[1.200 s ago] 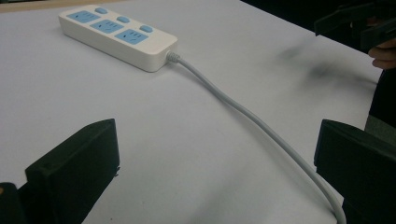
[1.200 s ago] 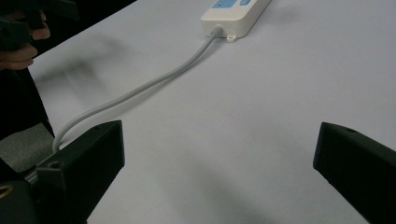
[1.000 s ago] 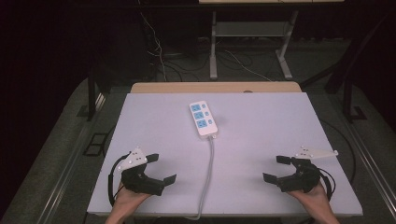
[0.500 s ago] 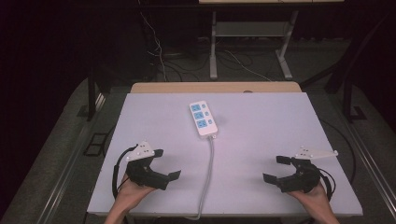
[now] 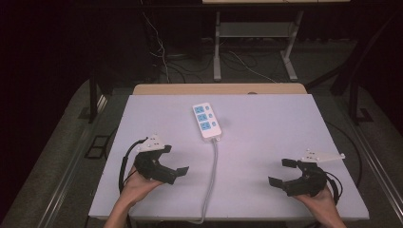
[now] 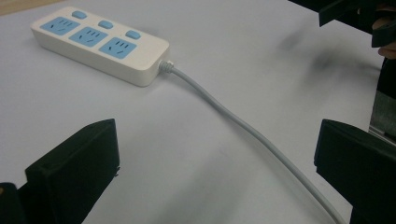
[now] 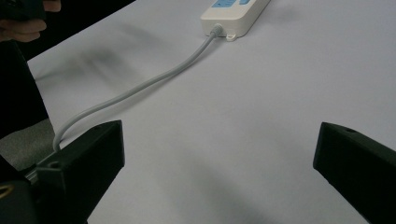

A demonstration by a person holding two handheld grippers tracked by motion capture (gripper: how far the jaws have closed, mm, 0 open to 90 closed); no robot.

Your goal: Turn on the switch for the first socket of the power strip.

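Since the earlier frame, left gripper (image 5: 175, 161) moved up and inward toward the cord (image 5: 212, 173); right gripper (image 5: 279, 172) rests at lower right. Both fingers are wide open, holding nothing. Power strip (image 5: 206, 121) lies at upper centre of the desk (image 5: 266, 128). Reaching seems underway; next, I think, the fingers must close around the cord.

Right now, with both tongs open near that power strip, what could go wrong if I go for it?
1. The cord runs off the table's near edge between both tongs; snagging it could drag the power strip.
2. The left tongs are open and nearer; a pinch on the smooth casing might slip.
3. The right tongs could collide reaching in too.
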